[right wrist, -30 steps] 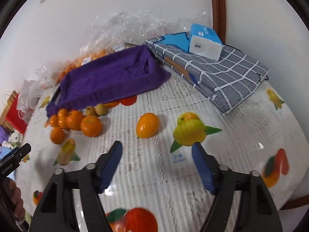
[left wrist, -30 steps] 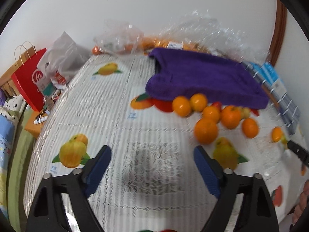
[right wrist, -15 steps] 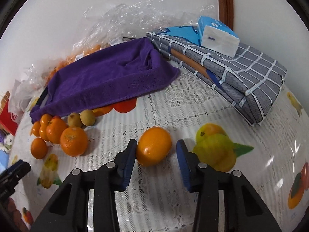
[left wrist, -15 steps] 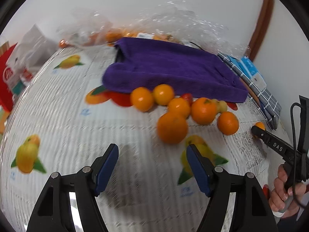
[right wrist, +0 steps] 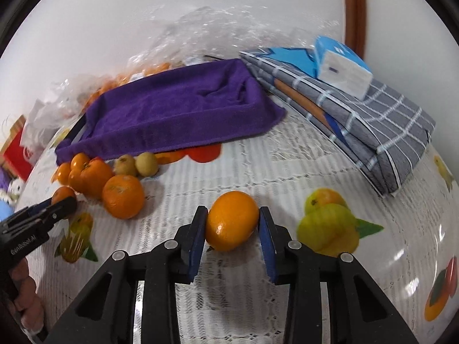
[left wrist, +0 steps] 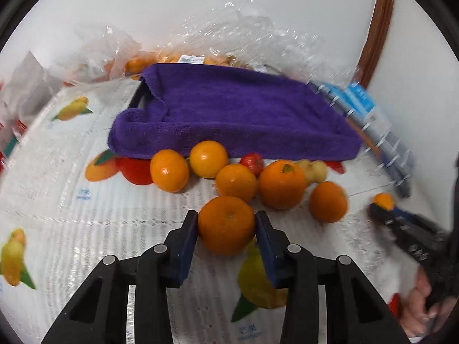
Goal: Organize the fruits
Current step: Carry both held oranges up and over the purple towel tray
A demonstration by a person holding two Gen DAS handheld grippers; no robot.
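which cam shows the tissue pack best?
Right wrist: the tissue pack sits whole and sharp on the folded grey checked cloth. Left wrist catches only a blurred blue-white sliver at the right edge.

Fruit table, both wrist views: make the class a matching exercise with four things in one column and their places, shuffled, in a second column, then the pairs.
Things
1. round orange
2. oval orange
3. tissue pack
4. purple towel

Places
A. on the grey checked cloth
B. between the left claw's pads
C. draped over a tray behind the loose fruit
D. between the right claw's pads

Pairs: 1-B, 2-D, 3-A, 4-C
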